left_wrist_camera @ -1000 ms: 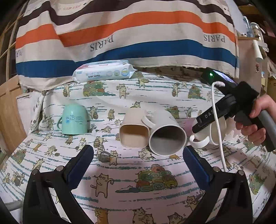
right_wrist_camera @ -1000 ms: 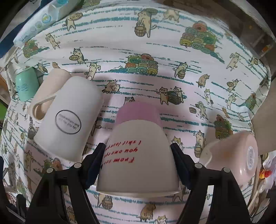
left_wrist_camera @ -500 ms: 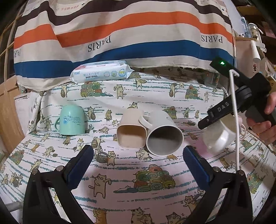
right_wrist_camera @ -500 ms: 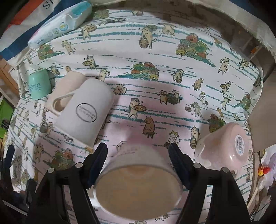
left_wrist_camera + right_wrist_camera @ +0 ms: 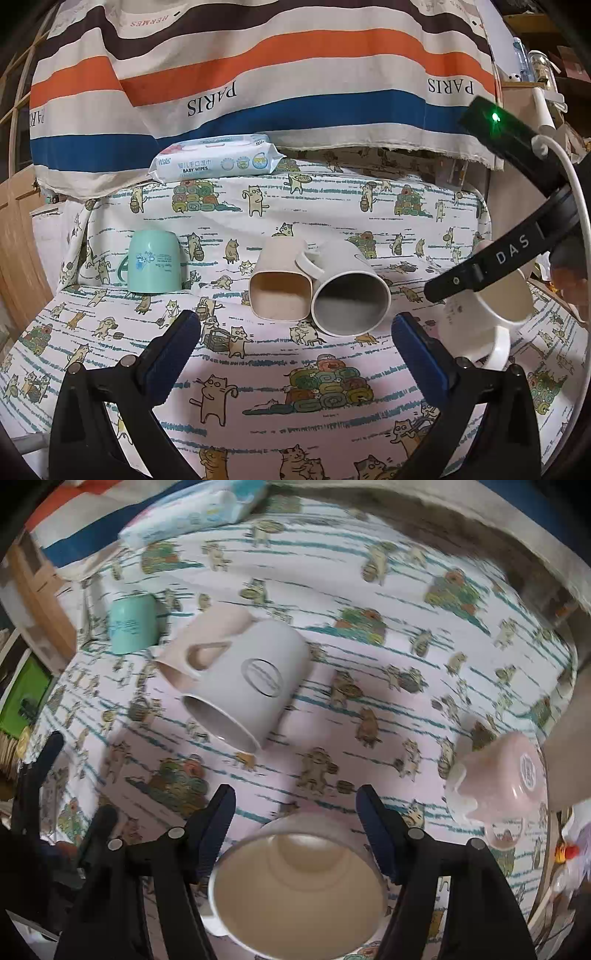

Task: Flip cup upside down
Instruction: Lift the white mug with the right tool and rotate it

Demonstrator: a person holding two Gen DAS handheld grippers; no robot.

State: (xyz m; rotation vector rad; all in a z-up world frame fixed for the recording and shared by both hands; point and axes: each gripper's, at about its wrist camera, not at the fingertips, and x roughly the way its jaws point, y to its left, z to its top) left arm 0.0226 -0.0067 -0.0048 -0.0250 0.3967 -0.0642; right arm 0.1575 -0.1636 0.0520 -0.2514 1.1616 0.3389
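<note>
The right hand-held gripper (image 5: 295,827) is grasping the white cup (image 5: 297,882) by its sides and carrying it in the air above the cat-print bench (image 5: 369,627), mouth turned toward the camera. The left hand-held gripper (image 5: 295,332) is hanging released, holding nothing. To do the flip well, I judge the grip should be staying firm while the wrist is rolling the mouth downward over the bare cloth between the grey mug (image 5: 243,686) and the pink cup (image 5: 498,779).

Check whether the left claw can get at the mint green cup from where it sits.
Probably yes: the left claw is open and empty, and only bare cat-print cloth lies between it and the mint green cup.
</note>
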